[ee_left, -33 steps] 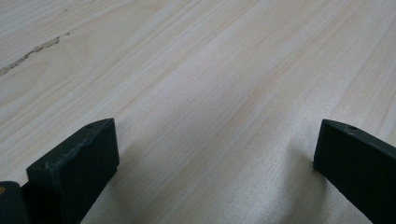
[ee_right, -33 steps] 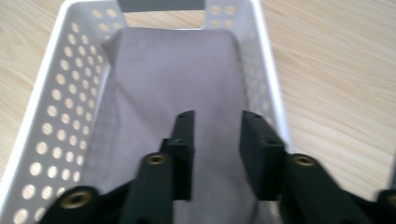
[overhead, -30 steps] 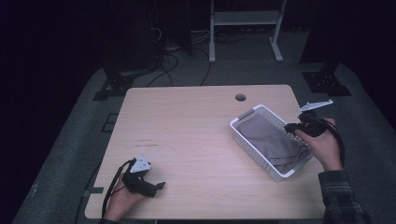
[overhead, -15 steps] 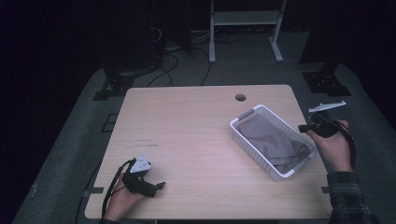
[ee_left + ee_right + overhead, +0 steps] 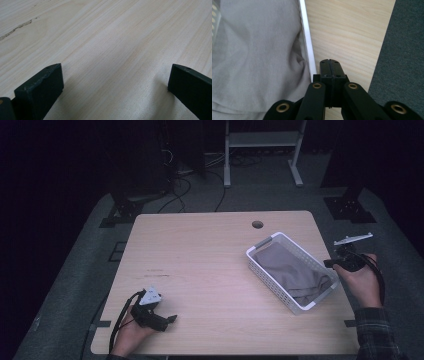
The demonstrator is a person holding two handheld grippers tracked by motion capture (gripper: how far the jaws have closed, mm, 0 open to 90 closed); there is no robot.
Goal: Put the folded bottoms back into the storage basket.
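right gripper point(image 5: 334, 263) has its jaws pressed together on nothing, just off the white basket point(image 5: 260, 243) rim, grey cloth point(image 5: 292, 272) inside. left gripper point(image 5: 115, 82) sits spread over bare table point(image 5: 200, 250). i'd spread before reaching in.

A white slotted plastic basket point(image 5: 295, 306) with grey handles sits on the right part of the light wooden bench point(image 5: 210, 265), turned at an angle so its long sides run from near the middle of the far edge toward the near right corner. Inside it lies a crumpled grey cloth point(image 5: 292, 270), loosely folded and spread over most of the bottom, pressing up against the white rim point(image 5: 308, 47) on the basket's right side.
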